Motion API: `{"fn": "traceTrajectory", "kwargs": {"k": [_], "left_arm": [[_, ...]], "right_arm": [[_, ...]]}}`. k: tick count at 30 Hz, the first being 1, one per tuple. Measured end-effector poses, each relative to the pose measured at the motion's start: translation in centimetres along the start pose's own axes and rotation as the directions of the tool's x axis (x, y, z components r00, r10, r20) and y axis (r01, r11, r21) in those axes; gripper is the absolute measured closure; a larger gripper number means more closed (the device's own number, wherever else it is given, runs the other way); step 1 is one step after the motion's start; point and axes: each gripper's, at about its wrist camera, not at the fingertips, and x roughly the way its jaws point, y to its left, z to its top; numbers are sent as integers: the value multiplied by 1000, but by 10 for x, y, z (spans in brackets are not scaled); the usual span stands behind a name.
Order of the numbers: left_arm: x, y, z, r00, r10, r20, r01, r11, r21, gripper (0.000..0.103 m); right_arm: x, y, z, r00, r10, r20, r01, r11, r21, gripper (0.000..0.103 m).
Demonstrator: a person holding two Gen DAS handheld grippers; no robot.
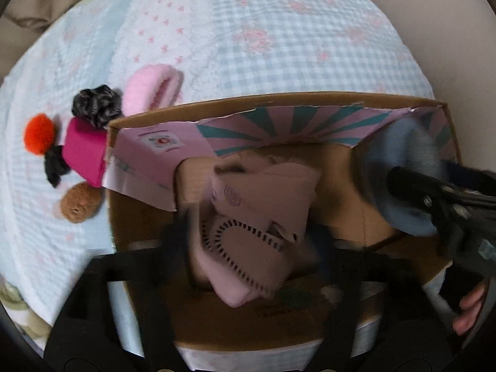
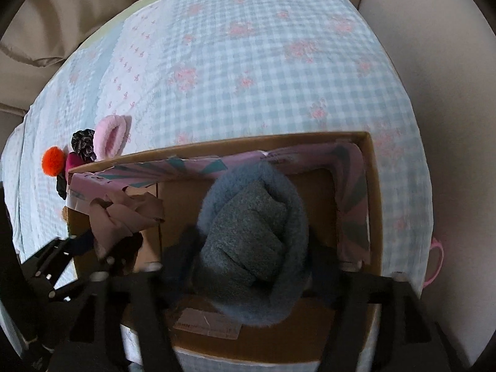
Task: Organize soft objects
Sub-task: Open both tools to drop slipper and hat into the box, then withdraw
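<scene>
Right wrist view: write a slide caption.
Right gripper holds a blue-grey fuzzy bundle over the cardboard box on a gingham bedspread.

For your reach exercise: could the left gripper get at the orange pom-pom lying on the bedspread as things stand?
Probably not right away. The left gripper is over the cardboard box, shut on a pink cloth. The orange pom-pom lies outside the box's left wall, uncovered, so the way looks free once the cloth is released.
</scene>
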Motion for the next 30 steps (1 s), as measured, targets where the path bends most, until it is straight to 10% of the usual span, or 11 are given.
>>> {"fn": "traceTrajectory", "kwargs": {"k": [20, 30], "left_arm": [[-70, 16, -18, 993, -2, 114, -1, 1000, 21, 0], [-222, 57, -53, 926, 18, 376, -8, 1000, -27, 0]], "right_arm": [[-78, 17, -26, 983, -25, 180, 27, 1000, -6, 0], [-218, 82, -64, 901, 23, 433, 26, 994, -108, 0]]}}
